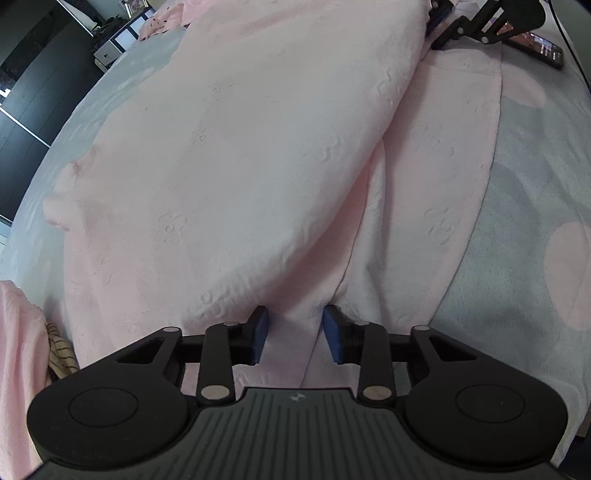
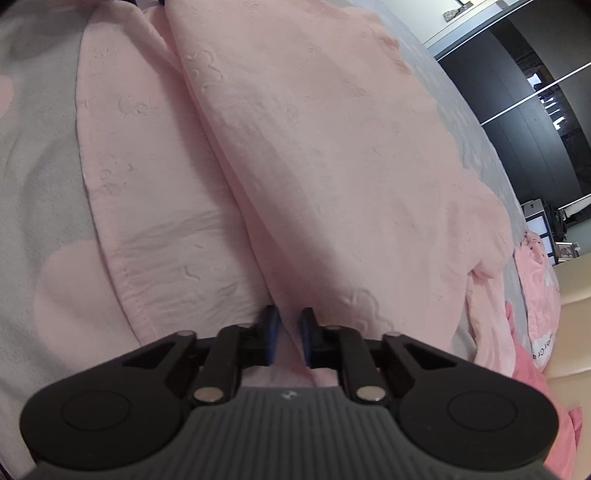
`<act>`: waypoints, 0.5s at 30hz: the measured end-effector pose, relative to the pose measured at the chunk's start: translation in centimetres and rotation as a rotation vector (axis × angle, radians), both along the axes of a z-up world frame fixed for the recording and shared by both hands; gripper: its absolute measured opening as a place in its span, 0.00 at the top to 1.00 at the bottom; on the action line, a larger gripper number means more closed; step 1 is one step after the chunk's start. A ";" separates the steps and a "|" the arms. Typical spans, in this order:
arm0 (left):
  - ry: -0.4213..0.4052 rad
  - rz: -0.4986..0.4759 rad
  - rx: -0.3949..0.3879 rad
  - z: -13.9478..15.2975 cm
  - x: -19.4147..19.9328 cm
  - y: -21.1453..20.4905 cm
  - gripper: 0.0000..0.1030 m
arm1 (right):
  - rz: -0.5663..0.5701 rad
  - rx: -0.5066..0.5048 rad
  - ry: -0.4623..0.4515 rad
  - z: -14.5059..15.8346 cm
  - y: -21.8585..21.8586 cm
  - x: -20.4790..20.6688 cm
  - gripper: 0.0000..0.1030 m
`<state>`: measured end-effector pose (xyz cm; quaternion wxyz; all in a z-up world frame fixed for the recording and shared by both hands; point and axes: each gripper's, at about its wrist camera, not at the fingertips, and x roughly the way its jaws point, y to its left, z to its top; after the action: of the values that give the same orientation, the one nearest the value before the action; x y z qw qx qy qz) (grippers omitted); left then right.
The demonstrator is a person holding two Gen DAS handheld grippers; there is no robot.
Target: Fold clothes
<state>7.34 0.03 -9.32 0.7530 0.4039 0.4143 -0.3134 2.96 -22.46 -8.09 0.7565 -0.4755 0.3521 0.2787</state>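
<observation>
Pink garment [image 1: 229, 155] fold pinched in both claws.

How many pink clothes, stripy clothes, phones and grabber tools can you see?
Pink clothes: 3 (pink fleece garment, pink printed garment, hot-pink cloth)
Stripy clothes: 1 (striped cloth)
Phones: 1 (phone)
Grabber tools: 2 (left gripper, right gripper)
Total: 7

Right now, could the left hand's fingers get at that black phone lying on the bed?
Probably not without letting go. The left gripper has pink garment between its fingers, and the phone lies at the far end of the bed, just beyond the right gripper.
</observation>
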 end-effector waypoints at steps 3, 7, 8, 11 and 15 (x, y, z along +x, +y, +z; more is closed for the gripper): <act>0.014 0.019 -0.023 0.7 0.5 0.2 0.96 | -0.043 0.046 0.038 1.0 -0.2 0.8 0.99; 0.039 0.029 -0.066 2.3 0.1 0.8 0.99 | -0.090 0.137 0.048 3.5 -1.2 0.9 1.00; 0.041 0.031 -0.077 2.7 0.0 1.0 0.99 | -0.094 0.156 0.050 4.1 -1.4 0.7 1.00; 0.037 0.043 -0.108 4.2 -0.8 1.8 0.99 | -0.102 0.192 0.040 5.7 -2.0 -0.2 1.00; 0.027 0.059 -0.137 5.5 -1.6 3.0 0.99 | -0.110 0.212 0.029 6.6 -2.3 -1.4 1.00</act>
<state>5.78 3.07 -3.81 0.7823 0.3347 0.4136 -0.3239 1.52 -24.80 -1.47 0.8115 -0.3686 0.3572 0.2793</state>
